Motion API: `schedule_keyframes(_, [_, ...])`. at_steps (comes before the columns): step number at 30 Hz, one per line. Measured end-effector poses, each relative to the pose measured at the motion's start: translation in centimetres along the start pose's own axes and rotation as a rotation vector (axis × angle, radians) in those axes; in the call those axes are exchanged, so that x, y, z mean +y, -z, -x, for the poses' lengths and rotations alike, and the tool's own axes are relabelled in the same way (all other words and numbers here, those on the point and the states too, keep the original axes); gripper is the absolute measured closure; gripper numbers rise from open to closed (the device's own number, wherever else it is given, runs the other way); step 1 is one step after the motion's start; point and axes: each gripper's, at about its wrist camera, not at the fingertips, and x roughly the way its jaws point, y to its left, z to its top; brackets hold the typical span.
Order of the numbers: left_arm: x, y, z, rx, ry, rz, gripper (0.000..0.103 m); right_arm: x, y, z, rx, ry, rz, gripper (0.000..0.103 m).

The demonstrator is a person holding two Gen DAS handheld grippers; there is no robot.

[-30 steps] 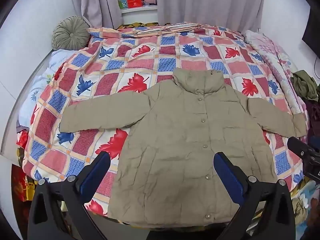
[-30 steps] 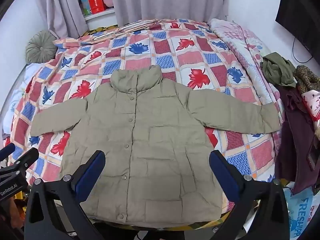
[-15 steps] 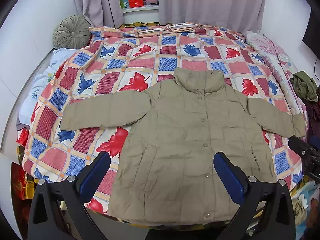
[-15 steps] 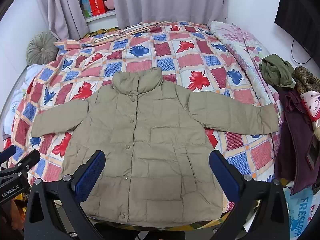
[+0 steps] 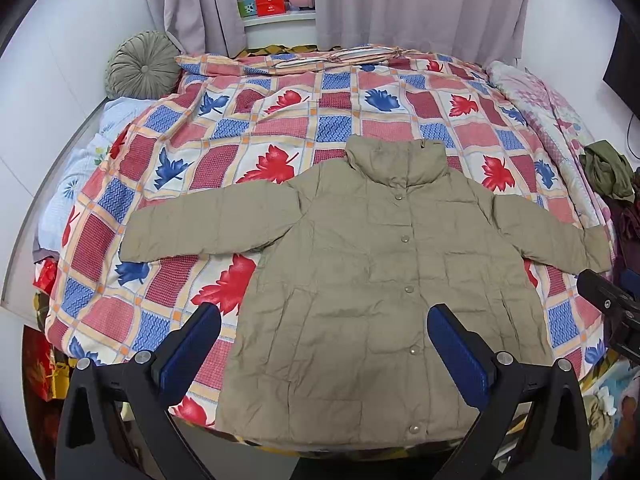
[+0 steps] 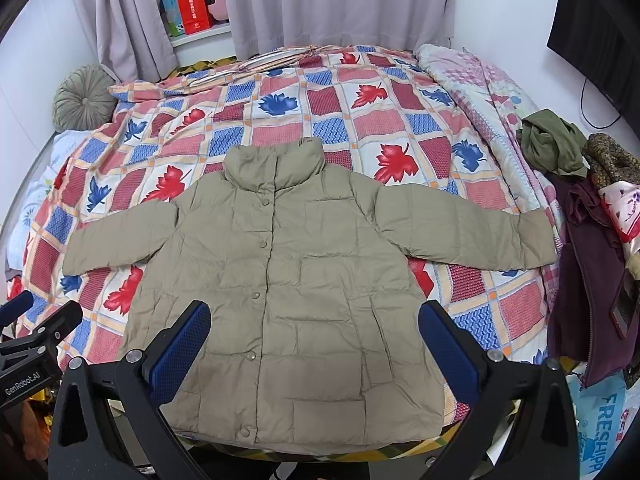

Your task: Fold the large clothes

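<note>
1. A khaki padded jacket (image 5: 372,280) is seen spread flat, front up and buttoned, on a patchwork quilt (image 5: 224,148) that covers the bed; it fills the centre and lower centre of both wrist views.

2. The long axis of the jacket body runs from the collar (image 5: 396,160), toward the upper middle of the frame, down to the hem (image 5: 340,436) at the lower edge, close to the near side of the bed. The sleeves are laid out crosswise to that axis.

3. The left gripper (image 5: 324,344) is held spread wide with nothing between its blue pads; it hangs above the lower part of the jacket and no contact with the cloth is seen.

4. The right gripper (image 6: 314,340) is likewise spread and empty, and is placed over the same lower part of the jacket.

5. The left sleeve (image 5: 208,224) reaches toward the left of the frame and its cuff is judged nearer to the left gripper; the right sleeve (image 6: 468,232) reaches toward the right of the frame, with its cuff nearer to the right gripper.

6. No fold is seen yet. A first fold is judged to depend on each sleeve being brought inward across the button line, so each cuff is best taken by the gripper on its own side.
</note>
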Motion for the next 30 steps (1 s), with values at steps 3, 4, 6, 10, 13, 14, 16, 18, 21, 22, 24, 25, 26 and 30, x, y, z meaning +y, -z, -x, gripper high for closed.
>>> schedule_keyframes(3, [0.01, 0.0, 0.0, 0.0, 0.0, -0.001, 0.0, 0.01, -0.02, 0.01, -0.002, 0.001, 0.0, 0.0])
schedule_keyframes(4, [0.03, 0.0, 0.04, 0.0, 0.0, -0.001, 0.0, 0.0, -0.03, 0.0, -0.001, 0.001, 0.0, 0.0])
schedule_keyframes(6, [0.01, -0.01, 0.0, 0.001, 0.0, 0.0, 0.0, 0.01, -0.03, 0.02, -0.001, 0.0, -0.001, 0.0])
schedule_keyframes(10, [-0.01, 0.0, -0.04, 0.0, -0.001, -0.001, 0.0, 0.0, 0.03, 0.0, -0.003, 0.001, -0.001, 0.0])
schedule_keyframes(13, [-0.01, 0.0, -0.04, 0.0, -0.001, -0.001, 0.0, -0.01, 0.06, -0.03, -0.003, 0.001, -0.001, 0.0])
schedule_keyframes(14, [-0.01, 0.0, -0.05, 0.0, 0.0, -0.001, 0.0, -0.02, 0.06, -0.04, -0.004, 0.0, -0.001, 0.0])
schedule_keyframes(16, [-0.02, -0.01, -0.04, 0.0, -0.001, -0.001, 0.0, 0.02, 0.07, 0.0, -0.004, 0.0, -0.001, 0.0])
schedule_keyframes(18, [-0.02, -0.02, -0.01, 0.0, -0.001, -0.001, 0.0, 0.01, 0.05, -0.04, -0.004, 0.0, -0.001, 0.0])
schedule_keyframes(21, [-0.02, -0.03, -0.01, 0.001, -0.002, 0.0, 0.0, 0.06, 0.07, 0.03, -0.003, 0.0, -0.002, 0.0])
schedule_keyframes(22, [-0.02, -0.03, -0.03, 0.001, -0.002, 0.0, 0.0, 0.05, 0.06, -0.02, -0.004, 0.0, -0.001, 0.0])
schedule_keyframes(24, [-0.01, -0.02, -0.01, 0.001, -0.002, -0.001, 0.0, 0.08, 0.1, 0.05, -0.004, 0.0, -0.002, 0.0])
schedule_keyframes(25, [0.0, -0.02, 0.03, 0.001, -0.002, -0.001, 0.0, 0.04, 0.07, -0.07, -0.005, 0.0, -0.001, 0.0])
schedule_keyframes(26, [-0.01, -0.02, -0.05, 0.001, -0.001, -0.001, 0.0, 0.03, 0.08, -0.07, -0.005, 0.0, -0.001, 0.0])
schedule_keyframes(30, [-0.01, -0.01, -0.02, 0.002, -0.001, -0.002, 0.0, 0.08, 0.13, 0.08, -0.006, 0.0, -0.001, 0.0])
